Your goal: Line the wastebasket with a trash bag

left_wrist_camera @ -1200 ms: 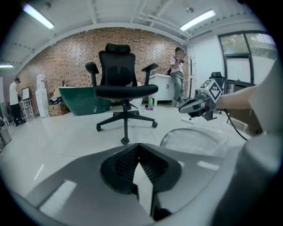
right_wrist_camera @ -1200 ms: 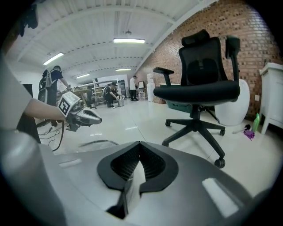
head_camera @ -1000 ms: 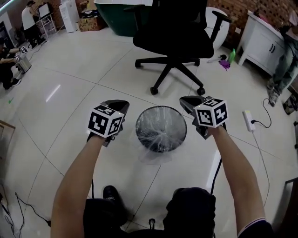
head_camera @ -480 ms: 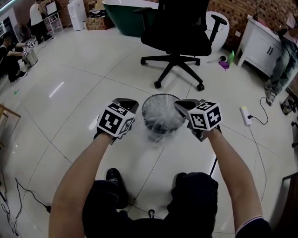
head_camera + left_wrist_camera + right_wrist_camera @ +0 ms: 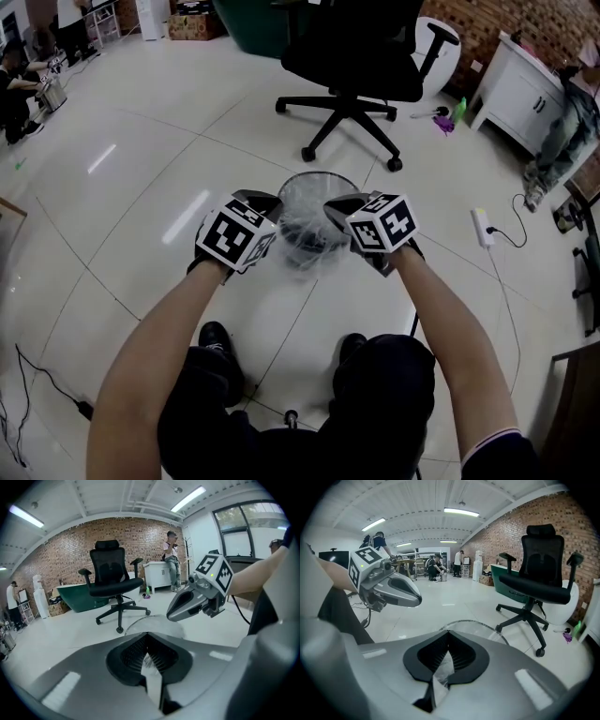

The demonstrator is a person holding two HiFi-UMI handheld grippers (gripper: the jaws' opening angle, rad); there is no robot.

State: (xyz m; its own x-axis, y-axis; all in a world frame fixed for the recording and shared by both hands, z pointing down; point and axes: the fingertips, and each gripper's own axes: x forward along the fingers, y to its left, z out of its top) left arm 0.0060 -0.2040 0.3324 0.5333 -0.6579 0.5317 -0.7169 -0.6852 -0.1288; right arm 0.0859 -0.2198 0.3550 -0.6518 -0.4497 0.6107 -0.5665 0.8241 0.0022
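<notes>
My left gripper [image 5: 261, 201] and right gripper [image 5: 337, 207], both tight on one bag [image 5: 309, 225] in one basket [image 5: 317, 176]; pinched film only in gripper views.

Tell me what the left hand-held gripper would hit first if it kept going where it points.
The left hand-held gripper would likely meet the wastebasket rim first, just ahead; depth is unclear. It pinches the trash bag.

Shows thin, clear, crinkled plastic on trash bag [image 5: 314, 214], glossy smooth tile on floor [image 5: 141, 187], rough brick on wall [image 5: 506, 531].
</notes>
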